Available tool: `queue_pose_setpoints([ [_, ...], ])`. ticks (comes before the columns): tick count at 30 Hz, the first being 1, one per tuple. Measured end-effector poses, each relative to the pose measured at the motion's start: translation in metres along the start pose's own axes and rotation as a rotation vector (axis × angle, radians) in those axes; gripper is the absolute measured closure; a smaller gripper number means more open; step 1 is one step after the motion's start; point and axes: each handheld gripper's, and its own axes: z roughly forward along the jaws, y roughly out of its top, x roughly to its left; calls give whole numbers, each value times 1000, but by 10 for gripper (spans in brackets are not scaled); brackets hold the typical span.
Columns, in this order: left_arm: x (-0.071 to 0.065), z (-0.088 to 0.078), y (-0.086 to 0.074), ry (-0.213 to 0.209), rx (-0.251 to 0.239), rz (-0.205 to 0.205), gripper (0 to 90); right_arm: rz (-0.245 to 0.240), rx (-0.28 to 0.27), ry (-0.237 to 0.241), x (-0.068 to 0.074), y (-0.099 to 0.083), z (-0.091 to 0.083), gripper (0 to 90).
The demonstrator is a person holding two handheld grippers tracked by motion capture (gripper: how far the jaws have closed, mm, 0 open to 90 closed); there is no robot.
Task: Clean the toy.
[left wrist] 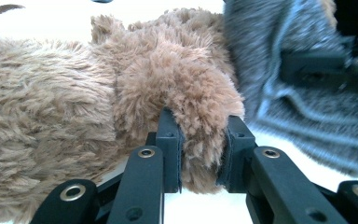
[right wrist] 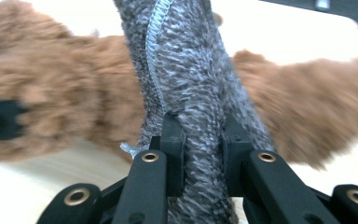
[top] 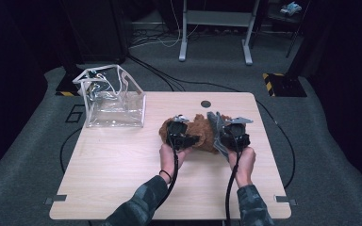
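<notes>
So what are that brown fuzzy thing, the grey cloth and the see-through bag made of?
The brown plush toy looks like shaggy synthetic fur: long, matte, tufted fibres. The grey cloth seems a knitted or fleecy fabric, flecked, with a stitched pale edge. The clear bag is probably soft plastic such as vinyl: transparent, glossy, creased with bright reflections.

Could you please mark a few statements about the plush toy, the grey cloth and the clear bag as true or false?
1. The left hand-held gripper is clamped on a limb of the brown plush toy. True.
2. The right hand-held gripper holds nothing. False: its jaws pinch the grey knitted cloth.
3. The clear plastic bag stands at the table's far left corner. True.
4. The plush toy is inside the bag. False: it lies on the wooden table, apart from the bag.
5. The grey cloth lies to the left of the plush toy in the high view. False: it is at the toy's right.
</notes>
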Motion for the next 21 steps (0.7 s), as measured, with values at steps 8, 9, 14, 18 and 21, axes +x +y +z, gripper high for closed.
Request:
queue_pose_setpoints([
  [8, 3, -1, 2, -6, 5, -4, 728, 76, -5, -85, -33, -7, -8, 759],
  [9, 2, -1, 3, -7, 8, -5, 727, 80, -5, -80, -34, -8, -8, 759],
  [14, 2, 0, 4, -11, 16, -6, 725, 56, -20, -25, -23, -9, -11, 761],
  [18, 3, 0, 5, -14, 23, -4, 724, 23, -31, 63, -2, -6, -14, 762],
  [21, 3, 1, 5, -16, 23, -9, 724, -31, -45, 152, 24, 0, -16, 762],
])
